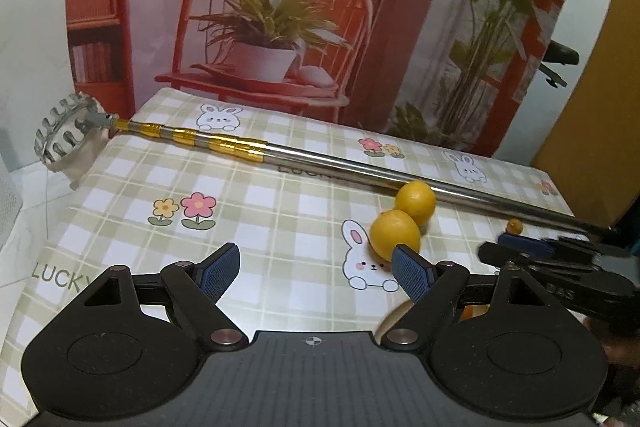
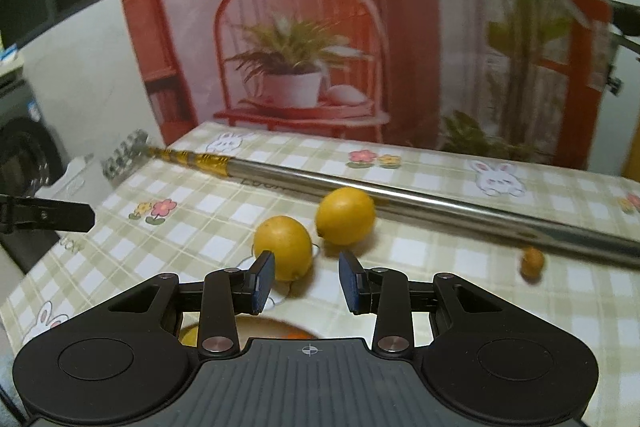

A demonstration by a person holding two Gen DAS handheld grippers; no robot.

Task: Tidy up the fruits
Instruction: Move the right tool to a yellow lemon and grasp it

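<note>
Two lemons sit on the checked tablecloth [image 2: 460, 279] just in front of the telescopic fruit-picker pole [image 2: 400, 197], which runs across the table from its toothed ring head at the far left. The farther lemon [image 2: 346, 215] touches or nearly touches the pole; the nearer lemon [image 2: 283, 242] lies just beside it, on the near side. A small orange fruit, likely a kumquat [image 2: 532, 261], lies close under the pole, well apart from the lemons.

Right gripper [image 2: 306, 281]: jaws spread, holding nothing, hovering just short of the nearer lemon, with its left pad [image 2: 262, 281] already overlapping that lemon in view. Left gripper [image 1: 316, 273]: jaws wide apart, empty, off to the side.

The step looks like a reach for the nearer lemon. To do it well, shift the right gripper slightly left so the lemon centres between the pads, push forward until the pads flank its widest part, then close gently. Avoid nudging it into the other lemon or the pole, since both lemons may roll.

A dish rim with orange fruit peeks below the right gripper; it is likely the drop spot, though mostly hidden.
</note>
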